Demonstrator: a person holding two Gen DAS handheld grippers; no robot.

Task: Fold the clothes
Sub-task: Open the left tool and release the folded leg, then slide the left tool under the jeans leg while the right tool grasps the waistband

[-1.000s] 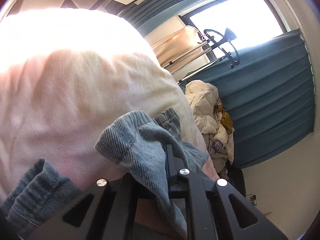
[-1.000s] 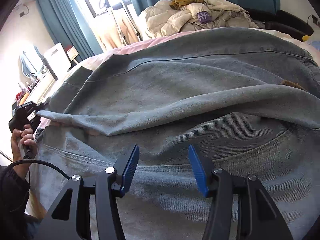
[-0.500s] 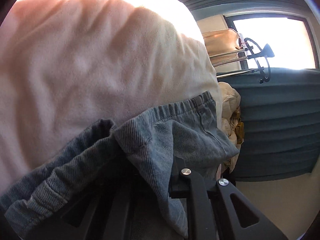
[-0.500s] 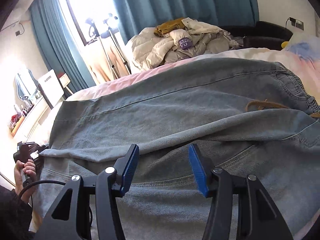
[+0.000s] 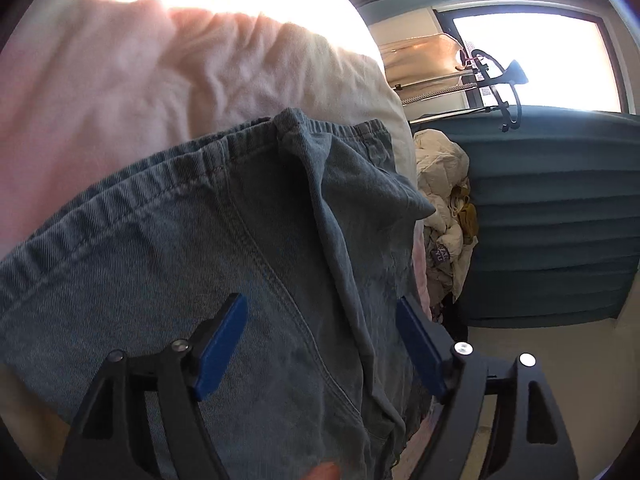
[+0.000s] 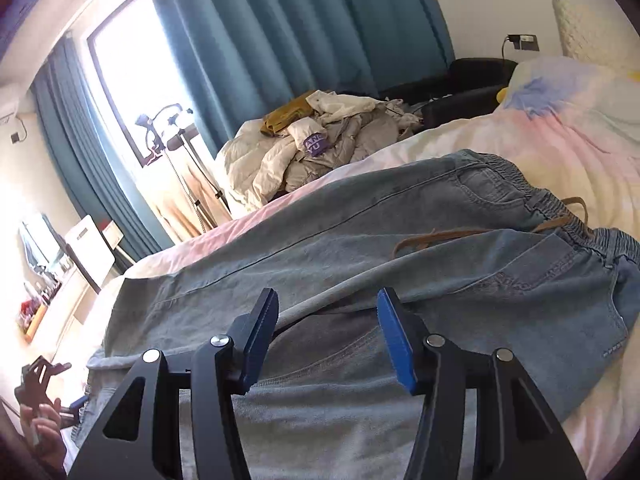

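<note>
Here, denim jeans (image 6: 360,248) lie folded across the bed (image 6: 560,148); left gripper (image 5: 320,344) and right gripper (image 6: 326,324) hover with fingers released, clothes pile (image 6: 320,148) at twelve o'clock.

Bedroom (bed (image 6: 552,140), curtains (image 6: 280,40)).

Both the left hand-held gripper (image 5: 322,338) and right hand-held gripper (image 6: 328,332) have jaws spread wide, gripping nothing.
</note>
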